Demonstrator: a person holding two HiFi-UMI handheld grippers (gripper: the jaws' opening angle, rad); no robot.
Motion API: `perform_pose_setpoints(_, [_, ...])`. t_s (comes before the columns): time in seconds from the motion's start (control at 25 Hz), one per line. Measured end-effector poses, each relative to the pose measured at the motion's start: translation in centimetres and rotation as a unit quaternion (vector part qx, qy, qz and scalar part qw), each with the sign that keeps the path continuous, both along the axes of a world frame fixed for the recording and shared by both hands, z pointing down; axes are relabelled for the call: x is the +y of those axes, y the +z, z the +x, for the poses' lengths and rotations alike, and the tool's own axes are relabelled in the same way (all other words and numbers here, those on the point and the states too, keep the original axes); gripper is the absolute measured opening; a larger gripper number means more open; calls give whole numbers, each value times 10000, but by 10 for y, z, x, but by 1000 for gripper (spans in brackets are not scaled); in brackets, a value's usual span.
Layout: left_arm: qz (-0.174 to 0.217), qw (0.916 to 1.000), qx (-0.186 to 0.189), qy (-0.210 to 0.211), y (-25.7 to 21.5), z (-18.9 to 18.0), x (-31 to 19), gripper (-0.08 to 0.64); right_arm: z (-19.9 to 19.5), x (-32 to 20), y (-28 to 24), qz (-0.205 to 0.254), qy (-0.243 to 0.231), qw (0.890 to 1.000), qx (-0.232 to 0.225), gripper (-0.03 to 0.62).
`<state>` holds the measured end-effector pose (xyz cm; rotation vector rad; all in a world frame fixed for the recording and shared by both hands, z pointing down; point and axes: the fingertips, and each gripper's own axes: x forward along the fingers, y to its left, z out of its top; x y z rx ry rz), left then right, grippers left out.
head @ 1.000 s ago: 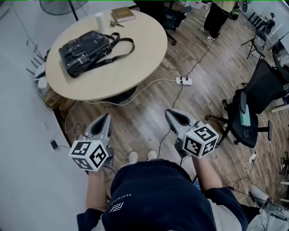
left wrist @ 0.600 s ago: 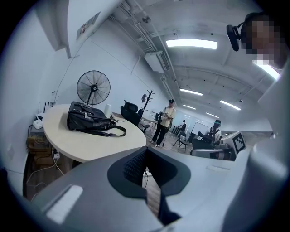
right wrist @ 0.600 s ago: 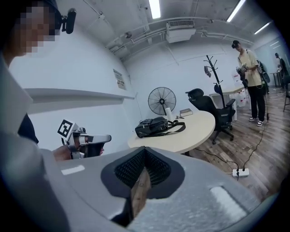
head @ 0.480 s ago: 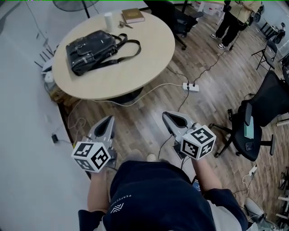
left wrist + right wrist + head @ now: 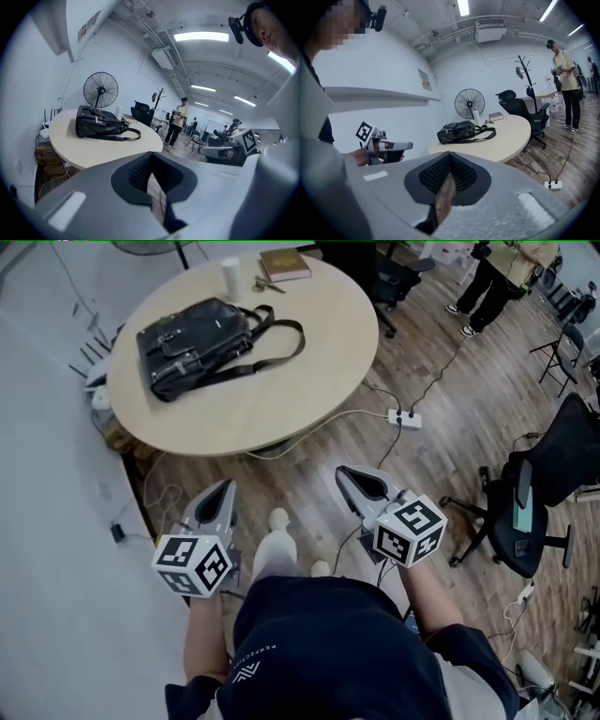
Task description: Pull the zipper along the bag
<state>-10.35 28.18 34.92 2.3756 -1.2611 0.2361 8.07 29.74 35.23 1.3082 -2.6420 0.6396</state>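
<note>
Black bag lies on the round table, its strap spread out beside it. The left gripper and right gripper, jaws closed and holding nothing, are above the wooden floor, well apart from the bag.

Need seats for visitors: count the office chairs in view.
2: one office chair beyond the table's far edge, another at far right. More may be cut off there.

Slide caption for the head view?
Black bag on round table; left tongs and right tongs shut, empty, short of the table.
</note>
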Motion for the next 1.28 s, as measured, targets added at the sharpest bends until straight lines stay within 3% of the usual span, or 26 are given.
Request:
perform_pose_setpoints(0.28, [66,9999,57,88,-1,-27,-67,18,-33,-76,-10,135,-24,9998,120,8])
perform_pose_setpoints(0.8, [-106,9999,-18,-74,14,-82,-151,18,-82,-177,1,-10,-122,9995,299,95])
perform_pose_setpoints(1.28, [-183,9996,-62,-186,18,-85,-206,18,-89,-248,10,-50,-266,9985,474,120])
